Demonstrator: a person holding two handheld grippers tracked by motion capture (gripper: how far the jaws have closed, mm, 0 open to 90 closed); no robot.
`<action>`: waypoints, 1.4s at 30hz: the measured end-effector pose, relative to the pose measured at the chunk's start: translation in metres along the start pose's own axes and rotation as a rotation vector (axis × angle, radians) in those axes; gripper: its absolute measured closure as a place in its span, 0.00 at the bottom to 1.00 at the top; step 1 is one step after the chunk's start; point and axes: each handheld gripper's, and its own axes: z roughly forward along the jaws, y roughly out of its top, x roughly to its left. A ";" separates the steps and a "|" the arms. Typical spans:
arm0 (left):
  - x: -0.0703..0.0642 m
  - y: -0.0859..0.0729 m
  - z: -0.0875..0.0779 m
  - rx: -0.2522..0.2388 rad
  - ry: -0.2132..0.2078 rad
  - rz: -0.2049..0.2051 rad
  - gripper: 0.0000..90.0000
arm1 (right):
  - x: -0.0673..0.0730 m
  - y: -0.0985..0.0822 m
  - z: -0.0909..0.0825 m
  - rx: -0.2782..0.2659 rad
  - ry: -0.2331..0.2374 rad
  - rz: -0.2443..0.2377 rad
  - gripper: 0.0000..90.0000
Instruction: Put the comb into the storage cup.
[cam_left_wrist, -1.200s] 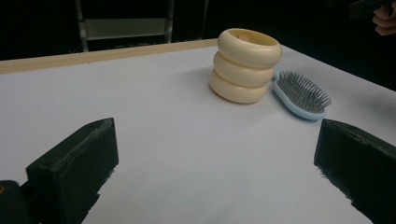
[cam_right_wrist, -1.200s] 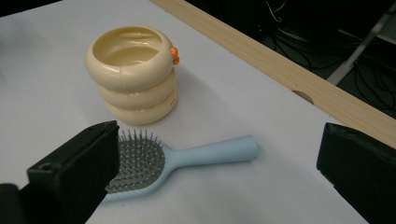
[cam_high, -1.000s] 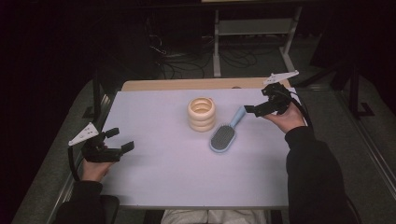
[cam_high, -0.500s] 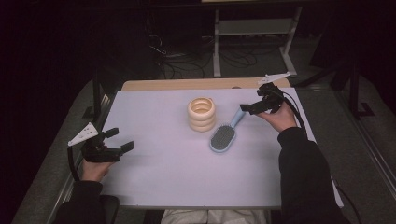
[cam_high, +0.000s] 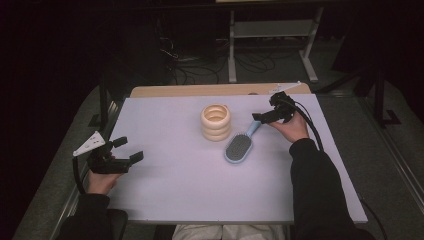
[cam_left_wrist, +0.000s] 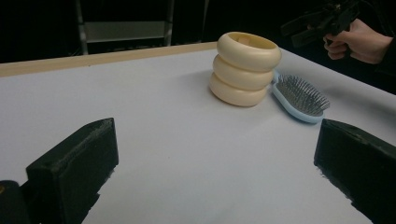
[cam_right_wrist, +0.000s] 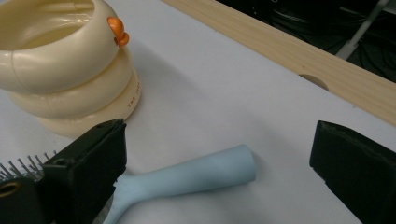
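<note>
One orange knob (cam_right_wrist: 117, 31) on the ring stack (cam_right_wrist: 65, 60) shows in the right gripper view; right tongs (cam_right_wrist: 219, 172) gape, just narrowing, hairbrush (cam_right_wrist: 187, 177) handle between them untouched. Left tongs (cam_high: 127, 150) open, far left.

1. Table (cam_high: 175, 200): carries every item below; a wooden strip (cam_high: 200, 90) runs along its far edge.
2. Ring-shaped holder (cam_high: 216, 122): stands upright near the middle of the table, toward the far edge.
3. Hairbrush (cam_high: 241, 145): lies flat just right of the holder, bristles up, head nearer the person, handle (cam_right_wrist: 196, 175) pointing away to the far right.
4. Right gripper (cam_high: 265, 116): held at the far right, over the end of the handle, which lies between its parted jaws in the right gripper view.
5. Left gripper (cam_high: 127, 150): held near the table's left edge, well apart from the holder and hairbrush, its jaws pointing toward them.
</note>
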 end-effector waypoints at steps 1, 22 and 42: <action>0.000 0.000 0.000 0.001 0.000 0.001 0.00 | 0.000 -0.001 0.004 0.001 0.008 0.003 0.10; 0.000 0.000 0.000 0.002 0.000 0.005 0.00 | 0.005 -0.004 0.022 -0.003 -0.023 0.021 0.84; 0.000 0.000 0.001 0.003 -0.001 0.009 0.00 | 0.006 -0.006 0.047 0.040 -0.067 0.072 0.99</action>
